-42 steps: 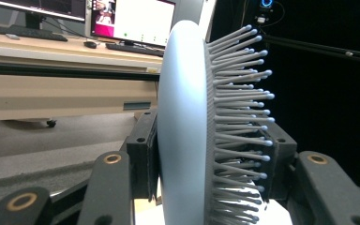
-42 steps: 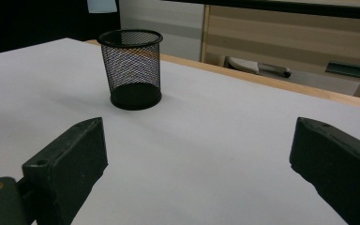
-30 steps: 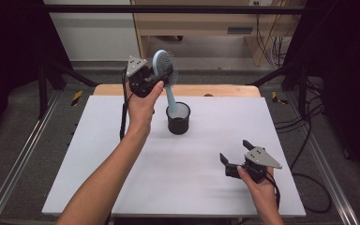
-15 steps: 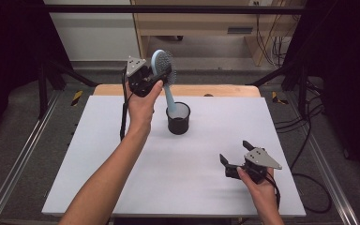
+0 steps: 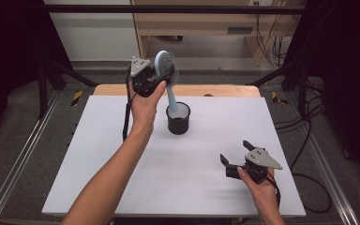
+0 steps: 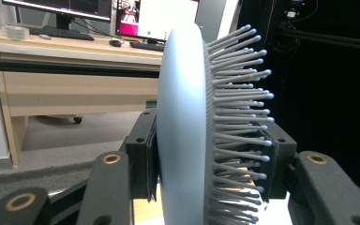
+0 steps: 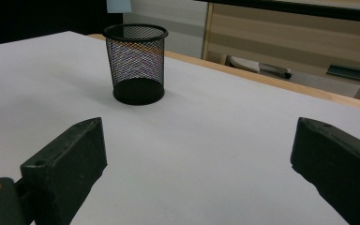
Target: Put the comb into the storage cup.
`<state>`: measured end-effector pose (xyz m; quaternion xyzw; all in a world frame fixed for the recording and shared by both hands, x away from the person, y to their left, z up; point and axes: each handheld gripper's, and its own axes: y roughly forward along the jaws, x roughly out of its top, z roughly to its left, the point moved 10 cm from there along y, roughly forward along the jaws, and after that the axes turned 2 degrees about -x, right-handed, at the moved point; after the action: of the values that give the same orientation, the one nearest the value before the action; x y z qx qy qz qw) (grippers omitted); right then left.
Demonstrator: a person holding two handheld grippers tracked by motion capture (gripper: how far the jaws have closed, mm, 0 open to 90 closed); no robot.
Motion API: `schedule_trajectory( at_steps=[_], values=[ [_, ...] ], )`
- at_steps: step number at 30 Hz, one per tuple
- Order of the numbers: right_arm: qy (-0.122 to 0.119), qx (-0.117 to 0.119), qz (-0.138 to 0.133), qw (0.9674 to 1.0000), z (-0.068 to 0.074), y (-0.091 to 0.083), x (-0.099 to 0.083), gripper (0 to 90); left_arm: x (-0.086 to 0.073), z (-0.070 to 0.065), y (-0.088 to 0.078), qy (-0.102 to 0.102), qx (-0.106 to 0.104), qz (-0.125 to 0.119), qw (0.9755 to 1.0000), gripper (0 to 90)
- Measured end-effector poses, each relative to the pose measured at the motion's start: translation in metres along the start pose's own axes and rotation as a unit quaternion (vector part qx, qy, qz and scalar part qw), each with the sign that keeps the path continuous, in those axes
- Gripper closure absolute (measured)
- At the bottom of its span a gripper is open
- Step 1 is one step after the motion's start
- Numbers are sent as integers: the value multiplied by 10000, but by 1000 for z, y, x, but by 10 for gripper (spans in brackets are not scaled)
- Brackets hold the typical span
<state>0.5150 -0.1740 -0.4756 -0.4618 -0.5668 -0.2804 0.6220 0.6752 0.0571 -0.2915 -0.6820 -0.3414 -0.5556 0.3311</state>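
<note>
A light blue hairbrush (image 5: 165,64) hangs upright over the back of the white table (image 5: 98,154), handle down. My left gripper (image 5: 163,76) is shut on its head; in the left gripper view one pad presses the brush (image 6: 183,117) on its smooth back and the other sits among the bristles, so the gripper (image 6: 206,154) clamps it. The handle tip (image 7: 118,5) hangs just above a black mesh cup (image 5: 178,119), which looks empty in the right gripper view (image 7: 137,61). My right gripper (image 5: 235,151) rests low at the front right, open (image 7: 197,140), nothing between its jaws.
A wooden strip (image 5: 215,90) borders the table's far edge. Beyond it stands a light wooden desk (image 5: 192,28). Cables (image 5: 304,140) trail along the floor at the right, and a metal rail (image 5: 23,159) runs along the left.
</note>
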Motion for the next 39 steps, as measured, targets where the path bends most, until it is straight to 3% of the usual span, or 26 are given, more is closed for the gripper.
schedule_trajectory(
  at_steps=[25, 39],
  values=[
    [44, 32, 29, 10000, 0, -1, -2, 40, -7, -6, 7, 40, -21, 59, 10000, 503],
    [182, 74, 40, 9998, 0, -2, -4, 36, -18, -7, 21, -9, -61, 115, 9999, 501]
  ],
)
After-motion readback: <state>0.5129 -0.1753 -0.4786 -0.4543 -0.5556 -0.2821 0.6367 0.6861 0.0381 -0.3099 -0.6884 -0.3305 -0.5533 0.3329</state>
